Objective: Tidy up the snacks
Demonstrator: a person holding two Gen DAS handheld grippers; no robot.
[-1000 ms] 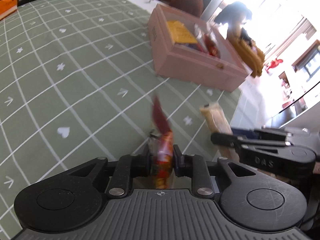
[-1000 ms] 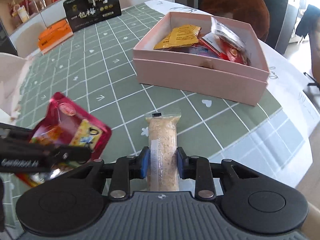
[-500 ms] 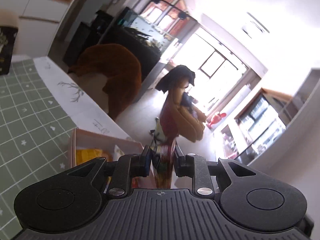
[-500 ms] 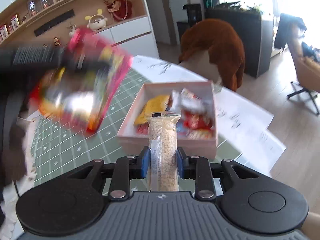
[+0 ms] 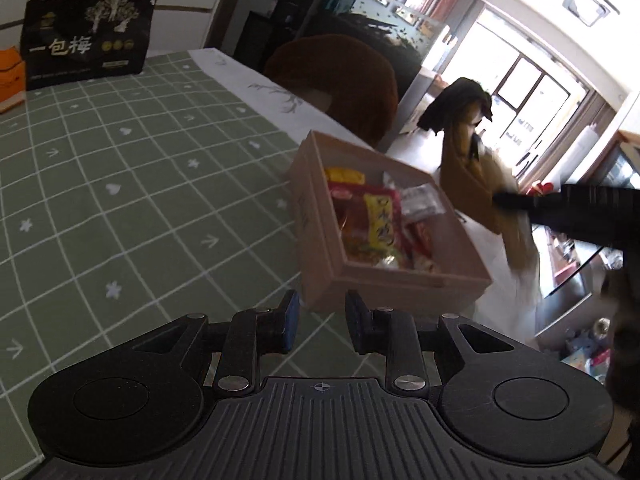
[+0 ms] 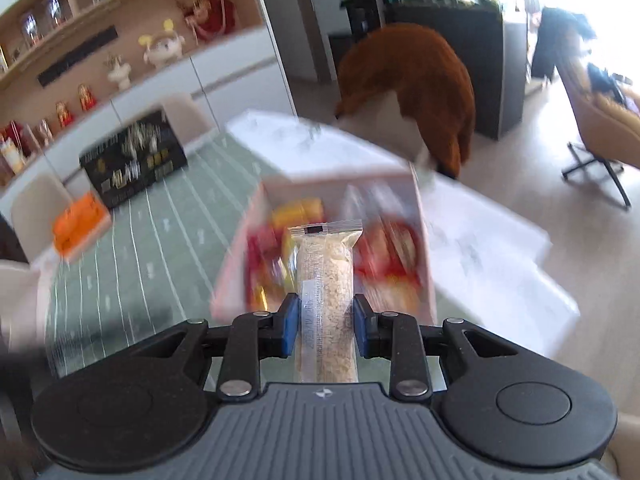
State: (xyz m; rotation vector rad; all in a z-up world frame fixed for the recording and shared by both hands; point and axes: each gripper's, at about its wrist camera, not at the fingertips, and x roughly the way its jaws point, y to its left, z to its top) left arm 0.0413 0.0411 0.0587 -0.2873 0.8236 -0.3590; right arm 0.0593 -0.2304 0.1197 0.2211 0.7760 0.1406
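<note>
A pink box of snacks sits on the green checked tablecloth. A red and yellow snack bag lies on top of the other packets inside. My left gripper hovers just short of the box's near corner; its jaws are opening and nothing is between them. The right gripper's dark arm reaches in from the right, above the box. In the right wrist view my right gripper is shut on a clear-wrapped oat bar, held over the blurred pink box.
A black gift box with gold print and an orange box stand at the far end of the table. A brown furry chair sits behind the table. White cloth covers the table's right side. Shelves with figurines line the wall.
The red snack bag has left my left gripper and now lies in the pink box; the left jaws have parted and the view swung back down to the table. My right gripper rose with the oat bar toward the box.
</note>
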